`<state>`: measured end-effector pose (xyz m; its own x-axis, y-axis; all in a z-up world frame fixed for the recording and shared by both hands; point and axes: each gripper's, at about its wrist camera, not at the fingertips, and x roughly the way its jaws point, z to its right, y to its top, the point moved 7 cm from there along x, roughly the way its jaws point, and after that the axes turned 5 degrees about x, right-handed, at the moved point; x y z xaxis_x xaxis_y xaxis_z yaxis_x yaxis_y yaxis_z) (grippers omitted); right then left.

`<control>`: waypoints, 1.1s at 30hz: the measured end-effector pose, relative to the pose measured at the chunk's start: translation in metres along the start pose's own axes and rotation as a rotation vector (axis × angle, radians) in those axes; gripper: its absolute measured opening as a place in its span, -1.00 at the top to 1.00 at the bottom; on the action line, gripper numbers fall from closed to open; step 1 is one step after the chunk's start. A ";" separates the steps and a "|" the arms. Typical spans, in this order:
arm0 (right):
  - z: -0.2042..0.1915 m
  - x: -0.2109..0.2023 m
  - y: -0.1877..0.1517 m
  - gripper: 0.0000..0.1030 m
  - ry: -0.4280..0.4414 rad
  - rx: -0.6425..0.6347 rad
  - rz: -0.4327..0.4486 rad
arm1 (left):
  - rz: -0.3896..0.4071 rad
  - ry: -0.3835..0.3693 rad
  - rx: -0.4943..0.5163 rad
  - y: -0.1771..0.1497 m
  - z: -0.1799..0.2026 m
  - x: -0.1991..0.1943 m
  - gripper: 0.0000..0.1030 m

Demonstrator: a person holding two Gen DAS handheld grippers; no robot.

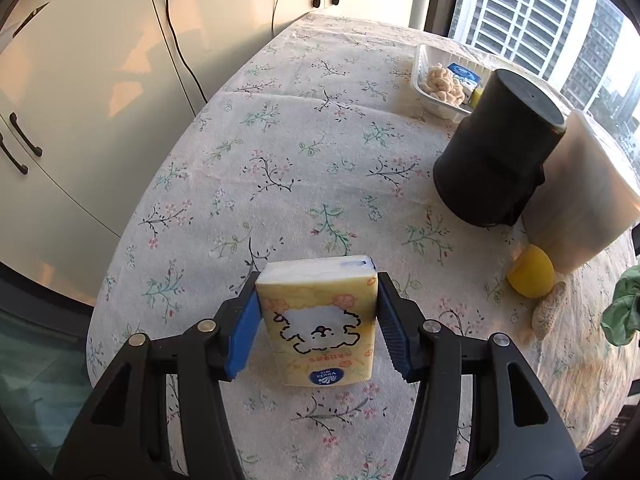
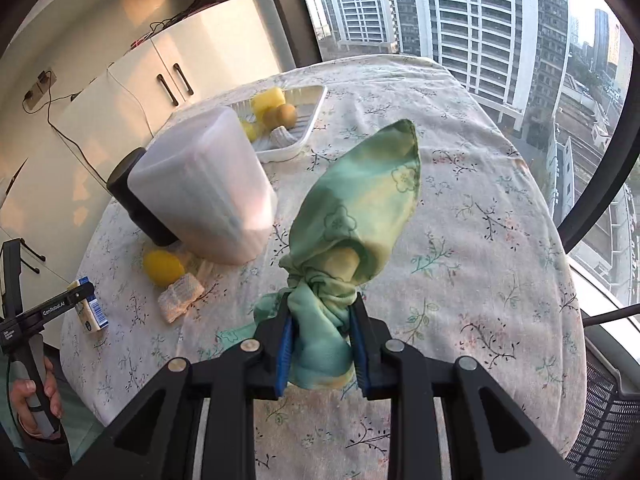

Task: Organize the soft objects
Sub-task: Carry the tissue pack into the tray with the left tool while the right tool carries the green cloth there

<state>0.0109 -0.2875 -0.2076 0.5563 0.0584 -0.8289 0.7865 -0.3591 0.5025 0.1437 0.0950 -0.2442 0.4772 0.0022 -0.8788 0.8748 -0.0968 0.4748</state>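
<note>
My left gripper (image 1: 317,322) is shut on a yellow tissue pack (image 1: 320,320) with a white dog drawing, held just above the floral tablecloth (image 1: 280,140). The same pack (image 2: 89,308) and left gripper show at the left edge of the right wrist view. My right gripper (image 2: 322,334) is shut on a green floral cloth (image 2: 356,208), whose free end stands up over the table. A yellow sponge (image 1: 531,276) and a knitted beige piece (image 1: 547,316) lie on the table to the right; they also show in the right wrist view as sponge (image 2: 163,267) and knit (image 2: 180,297).
A black cylinder (image 1: 496,152) and a translucent white container (image 1: 580,196) stand mid-table. A white plastic tray (image 2: 304,120) at the far side holds yellow sponges, round fruit-like items and a knit piece. Cabinets (image 1: 80,100) stand beyond the table edge; a window lies on the right.
</note>
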 end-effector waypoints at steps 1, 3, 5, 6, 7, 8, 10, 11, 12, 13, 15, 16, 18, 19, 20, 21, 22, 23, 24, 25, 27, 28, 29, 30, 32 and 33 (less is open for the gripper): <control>0.001 0.002 0.004 0.47 -0.011 0.001 0.001 | -0.001 0.000 -0.002 0.004 -0.003 0.004 -0.01; 0.008 0.006 0.013 0.47 -0.032 0.002 0.004 | 0.003 -0.006 -0.008 0.014 -0.008 0.009 -0.01; 0.010 0.011 0.023 0.47 -0.049 -0.002 0.009 | 0.011 -0.006 -0.005 0.027 -0.012 0.016 -0.01; 0.011 0.014 0.029 0.47 -0.054 -0.004 0.011 | 0.018 -0.012 0.000 0.034 -0.014 0.019 0.00; 0.011 0.017 0.035 0.47 -0.057 -0.007 0.015 | 0.024 -0.009 0.004 0.042 -0.015 0.023 0.00; 0.011 0.021 0.042 0.47 -0.064 -0.012 0.017 | 0.032 -0.007 0.008 0.050 -0.017 0.027 0.00; 0.010 0.028 0.055 0.47 -0.073 -0.023 0.021 | 0.045 -0.021 0.010 0.067 -0.020 0.033 0.01; 0.010 0.031 0.062 0.47 -0.075 -0.026 0.023 | 0.050 -0.036 0.008 0.076 -0.021 0.036 0.01; 0.009 0.034 0.070 0.47 -0.077 -0.030 0.023 | 0.052 -0.046 0.010 0.085 -0.021 0.040 0.01; 0.008 0.038 0.077 0.47 -0.076 -0.037 0.028 | 0.058 -0.057 0.010 0.095 -0.021 0.043 0.01; 0.006 0.043 0.093 0.47 -0.078 -0.039 0.041 | 0.081 -0.059 0.020 0.116 -0.019 0.048 0.01; 0.005 0.046 0.101 0.47 -0.075 -0.043 0.049 | 0.095 -0.056 0.025 0.126 -0.018 0.050 0.01; 0.004 0.052 0.118 0.47 -0.076 -0.042 0.060 | 0.125 -0.058 0.040 0.146 -0.013 0.051 0.01; 0.003 0.054 0.126 0.47 -0.074 -0.045 0.066 | 0.137 -0.058 0.050 0.156 -0.009 0.052 0.01; 0.002 0.056 0.133 0.47 -0.071 -0.044 0.074 | 0.151 -0.058 0.060 0.167 -0.005 0.053 0.01; 0.000 0.058 0.142 0.47 -0.069 -0.044 0.079 | 0.163 -0.063 0.069 0.178 -0.001 0.055 0.01; -0.001 0.060 0.150 0.47 -0.069 -0.042 0.086 | 0.178 -0.066 0.080 0.189 0.003 0.055 0.01; -0.002 0.063 0.157 0.47 -0.066 -0.041 0.091 | 0.191 -0.067 0.091 0.199 0.009 0.055 0.01; -0.004 0.065 0.165 0.47 -0.059 -0.039 0.098 | 0.201 -0.067 0.107 0.210 0.015 0.056 0.01; -0.006 0.068 0.175 0.47 -0.051 -0.033 0.103 | 0.212 -0.069 0.124 0.220 0.022 0.057 0.01; -0.011 0.074 0.189 0.47 -0.022 -0.019 0.100 | 0.221 -0.075 0.156 0.236 0.038 0.058 0.01; -0.015 0.076 0.195 0.47 -0.006 -0.012 0.100 | 0.229 -0.086 0.173 0.243 0.047 0.059 0.01; -0.019 0.079 0.201 0.47 0.009 -0.010 0.096 | 0.236 -0.091 0.189 0.249 0.056 0.060 0.01; -0.024 0.081 0.206 0.47 0.025 -0.007 0.095 | 0.239 -0.094 0.205 0.254 0.065 0.061 0.01; -0.036 0.087 0.214 0.47 0.062 -0.015 0.085 | 0.237 -0.137 0.235 0.262 0.084 0.065 0.01; -0.043 0.091 0.216 0.47 0.085 -0.018 0.073 | 0.238 -0.155 0.248 0.264 0.093 0.066 0.01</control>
<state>0.2429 -0.3199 -0.1637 0.6326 0.1116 -0.7664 0.7471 -0.3488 0.5659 0.3985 -0.0233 -0.1811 0.6296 -0.1984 -0.7512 0.6850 -0.3144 0.6572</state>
